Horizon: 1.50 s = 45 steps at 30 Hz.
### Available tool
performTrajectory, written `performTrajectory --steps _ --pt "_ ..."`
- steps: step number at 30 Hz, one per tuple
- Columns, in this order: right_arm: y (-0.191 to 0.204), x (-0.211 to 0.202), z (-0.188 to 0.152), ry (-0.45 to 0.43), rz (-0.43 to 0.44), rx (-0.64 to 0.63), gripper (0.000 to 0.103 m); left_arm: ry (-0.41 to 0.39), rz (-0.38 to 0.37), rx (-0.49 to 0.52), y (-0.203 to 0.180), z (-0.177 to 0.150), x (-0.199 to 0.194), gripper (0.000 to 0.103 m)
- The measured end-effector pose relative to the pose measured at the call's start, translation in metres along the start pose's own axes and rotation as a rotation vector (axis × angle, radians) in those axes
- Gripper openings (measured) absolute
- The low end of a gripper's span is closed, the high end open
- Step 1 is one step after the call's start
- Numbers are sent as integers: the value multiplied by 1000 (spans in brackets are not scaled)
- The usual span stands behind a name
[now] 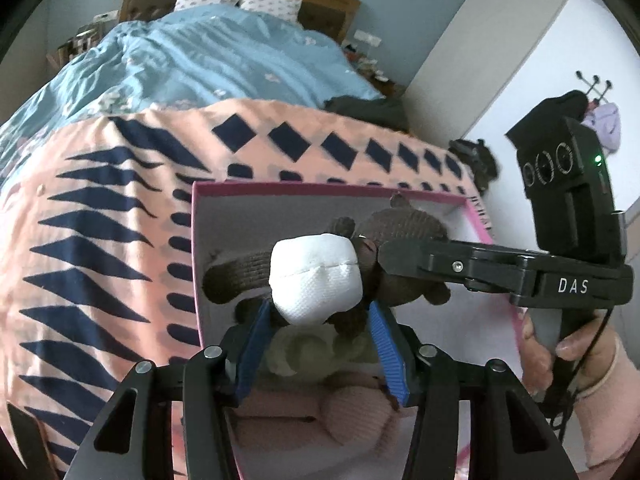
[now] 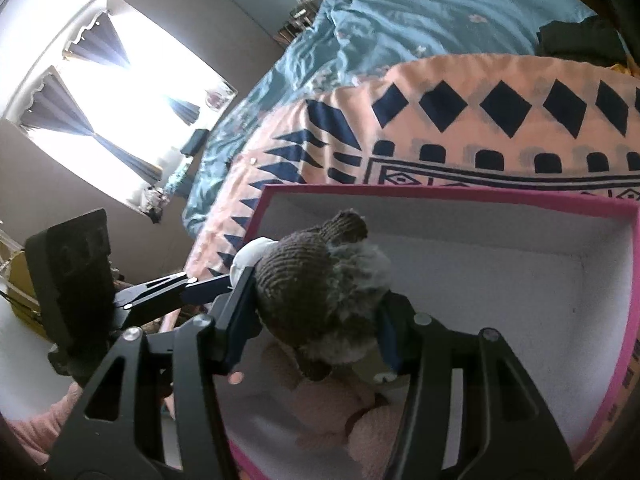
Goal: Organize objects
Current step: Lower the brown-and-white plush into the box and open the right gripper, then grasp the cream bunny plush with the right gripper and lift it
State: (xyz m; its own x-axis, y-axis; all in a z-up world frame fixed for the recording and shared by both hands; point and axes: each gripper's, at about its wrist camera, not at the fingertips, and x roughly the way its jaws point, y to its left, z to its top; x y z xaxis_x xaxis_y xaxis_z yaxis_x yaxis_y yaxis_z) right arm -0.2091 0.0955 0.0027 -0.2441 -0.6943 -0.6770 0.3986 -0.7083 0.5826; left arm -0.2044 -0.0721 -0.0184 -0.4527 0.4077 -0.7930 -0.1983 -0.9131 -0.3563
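A brown knitted plush toy (image 1: 400,236) with a white muzzle (image 1: 316,280) hangs over an open pink-rimmed box (image 1: 196,240). My left gripper (image 1: 320,320) is shut on its lower body between blue pads. My right gripper (image 2: 320,320) is shut on its head (image 2: 304,280); it enters the left wrist view from the right (image 1: 400,258). A pink plush toy (image 2: 360,412) and a cream one (image 1: 296,352) lie in the box (image 2: 600,280).
The box rests on a pink blanket with navy diamonds (image 1: 100,240) on a bed with a blue duvet (image 1: 200,52). A bright window (image 2: 120,100) is at the left. A white wardrobe (image 1: 480,60) stands at the right.
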Motion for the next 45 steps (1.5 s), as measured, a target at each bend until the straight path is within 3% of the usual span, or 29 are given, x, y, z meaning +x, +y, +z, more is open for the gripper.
performTrajectory --steps 3,5,9,20,24,28,33,37,45 --pt "-7 15 3 24 -48 5 61 16 26 -2 1 1 8 48" --pt "-13 26 3 53 -100 19 70 16 46 1 -1 1 10 48" --pt "-25 33 0 66 -187 25 72 -2 77 12 -5 -1 7 50" --pt "-29 2 -20 47 -143 32 72 -94 62 17 -21 -13 -19 74" --pt "-17 -14 -30 30 -113 5 72 -146 57 43 -35 -24 -39 83" --pt "-2 -32 -45 20 -78 -26 72 -177 54 56 -47 -38 -53 85" --pt "18 -57 -70 4 -64 -81 72 -207 74 81 -67 -63 -67 98" --pt "27 -76 -93 3 -70 -115 72 -234 113 81 -78 -81 -73 100" --pt "14 -116 -149 -5 -105 -69 72 -207 82 105 -99 -115 -79 100"
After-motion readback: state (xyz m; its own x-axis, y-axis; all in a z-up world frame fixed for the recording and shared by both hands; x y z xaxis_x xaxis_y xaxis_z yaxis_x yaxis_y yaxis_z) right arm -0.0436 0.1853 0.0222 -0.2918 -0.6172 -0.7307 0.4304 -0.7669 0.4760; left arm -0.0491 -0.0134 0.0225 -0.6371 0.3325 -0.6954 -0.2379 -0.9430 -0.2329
